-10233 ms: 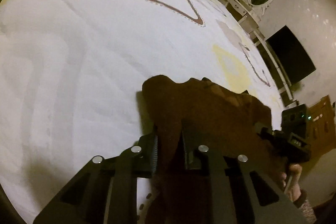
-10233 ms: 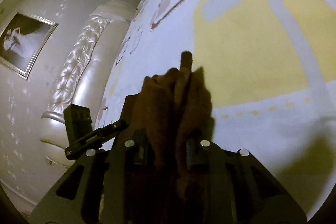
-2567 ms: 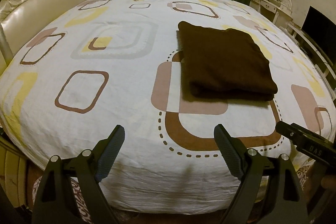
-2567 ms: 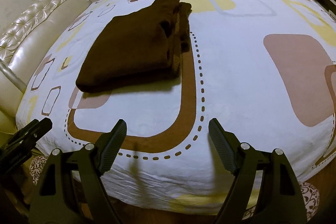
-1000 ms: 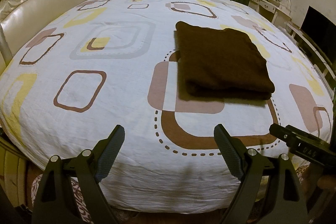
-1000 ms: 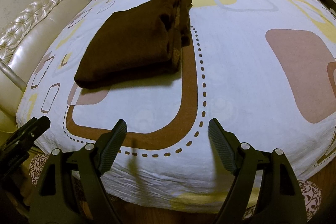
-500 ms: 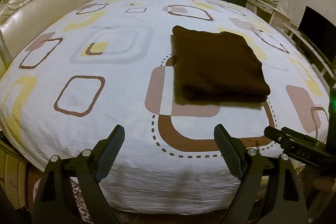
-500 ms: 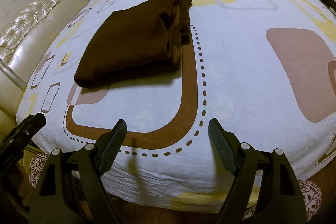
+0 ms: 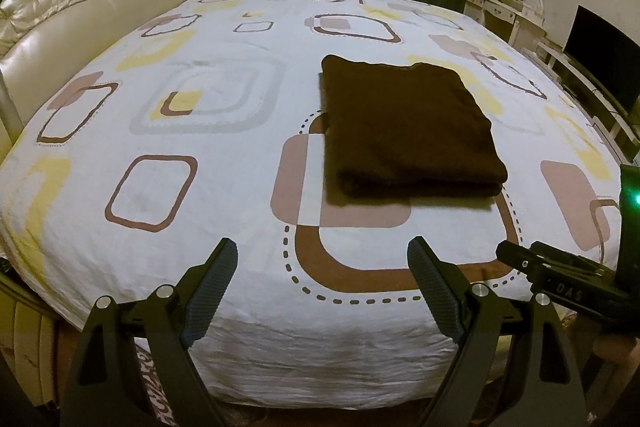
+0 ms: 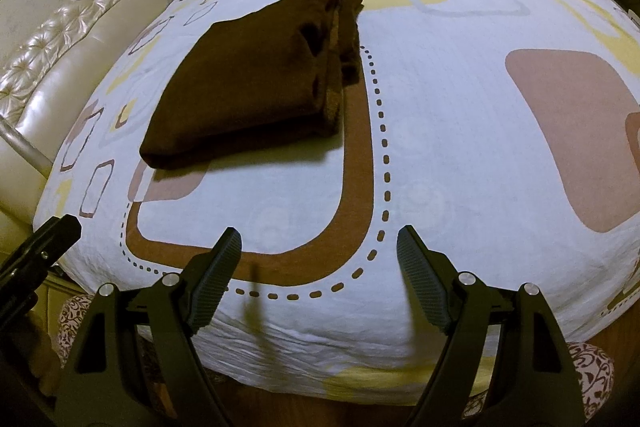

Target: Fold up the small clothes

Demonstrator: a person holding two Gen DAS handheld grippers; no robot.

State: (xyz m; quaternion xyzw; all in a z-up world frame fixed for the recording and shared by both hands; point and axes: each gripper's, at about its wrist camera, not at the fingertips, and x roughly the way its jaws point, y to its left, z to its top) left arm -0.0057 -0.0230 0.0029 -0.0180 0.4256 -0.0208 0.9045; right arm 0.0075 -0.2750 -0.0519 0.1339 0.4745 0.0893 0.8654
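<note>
- a dark brown garment (image 9: 408, 131) lies folded into a thick, roughly rectangular stack on the bed (image 9: 200, 187).
- it lies flat, its rounded folded edge toward the cameras.
- on its right side, in the right wrist view (image 10: 256, 75), loose layered edges show, slightly uneven.
- it partly covers a brown dotted square printed on the sheet.

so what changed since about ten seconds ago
Both grippers let go of the brown garment, which now lies folded on the bed. The left gripper and right gripper pulled back to the bed's near edge, open and empty. Over the last few seconds nothing changed.
</note>
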